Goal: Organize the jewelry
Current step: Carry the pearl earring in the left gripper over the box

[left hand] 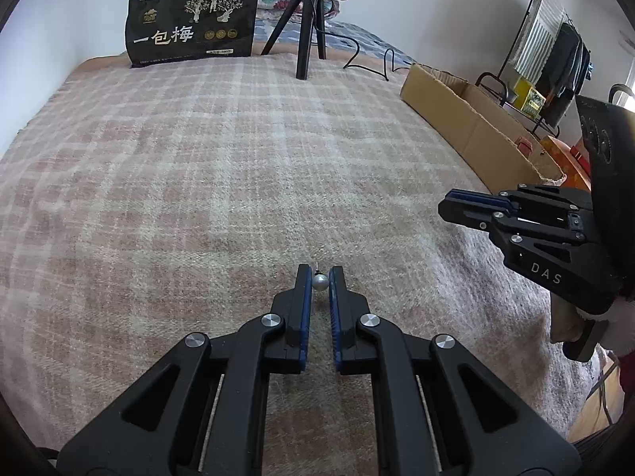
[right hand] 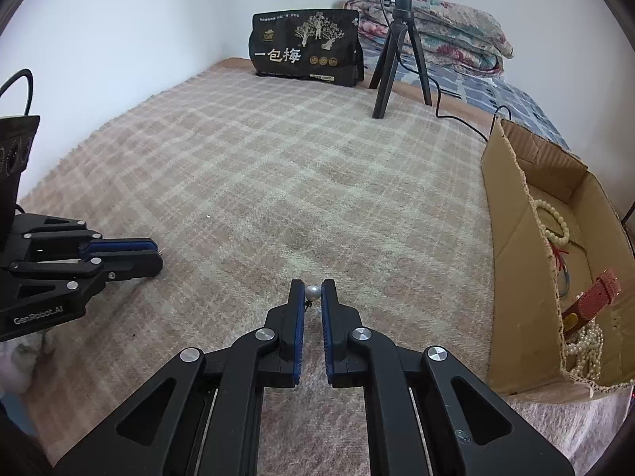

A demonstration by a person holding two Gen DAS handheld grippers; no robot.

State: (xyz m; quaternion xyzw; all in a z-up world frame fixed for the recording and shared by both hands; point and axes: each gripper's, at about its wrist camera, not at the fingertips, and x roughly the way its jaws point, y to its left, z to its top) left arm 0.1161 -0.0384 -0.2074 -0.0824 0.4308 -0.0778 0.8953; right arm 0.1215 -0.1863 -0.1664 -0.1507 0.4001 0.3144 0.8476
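The left gripper is closed on a pearl earring, the round pearl pinched between the blue pads near their tips, its thin post sticking up behind. It hangs just above the plaid blanket that covers the bed. The right gripper likewise clamps a second pearl earring between its pads, with a small dark post pointing down at the pearl's left side.

Places below are given relative to the cardboard box, which sits at the bed's right edge. Both grippers are to the left of it, the right one nearer, the left one further off. Inside the box lie a cream bead bracelet toward the far end, a red watch strap in the middle, and a heap of white pearl strands at the near end, with some red cord beside the bracelet. Beyond the box, further up the bed, a black tripod stands under a ring light, and left of that tripod a black snack bag leans near the wall. Folded floral quilts are stacked behind the tripod.
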